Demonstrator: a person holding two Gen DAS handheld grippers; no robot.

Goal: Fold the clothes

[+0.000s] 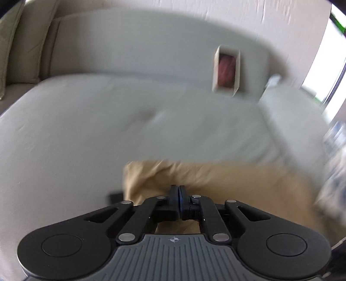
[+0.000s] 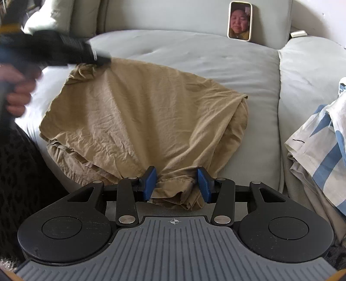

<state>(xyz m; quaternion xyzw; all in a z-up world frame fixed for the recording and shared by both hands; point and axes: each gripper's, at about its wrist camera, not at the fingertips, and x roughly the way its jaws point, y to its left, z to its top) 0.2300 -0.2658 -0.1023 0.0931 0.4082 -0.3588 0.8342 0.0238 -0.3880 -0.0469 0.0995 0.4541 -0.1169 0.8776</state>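
A wrinkled tan garment (image 2: 140, 112) lies spread on the grey sofa seat (image 2: 194, 49), partly doubled over on itself. My right gripper (image 2: 177, 183) is at its near edge, with a bunch of the fabric gathered between the blue pads (image 2: 149, 183) and touching both. My left gripper (image 2: 101, 60), blurred, sits at the garment's far left corner, where the cloth puckers toward its tip. In the left wrist view that gripper (image 1: 180, 189) has its pads together over the tan garment (image 1: 216, 179); the picture is smeared.
A phone (image 2: 239, 21) leans against the sofa back; the left wrist view shows the phone (image 1: 226, 69) too. A blue-and-white striped cloth (image 2: 324, 138) lies on the right cushion. A person's hand (image 2: 17, 93) holds the left gripper, with dark patterned fabric (image 2: 17, 183) below it.
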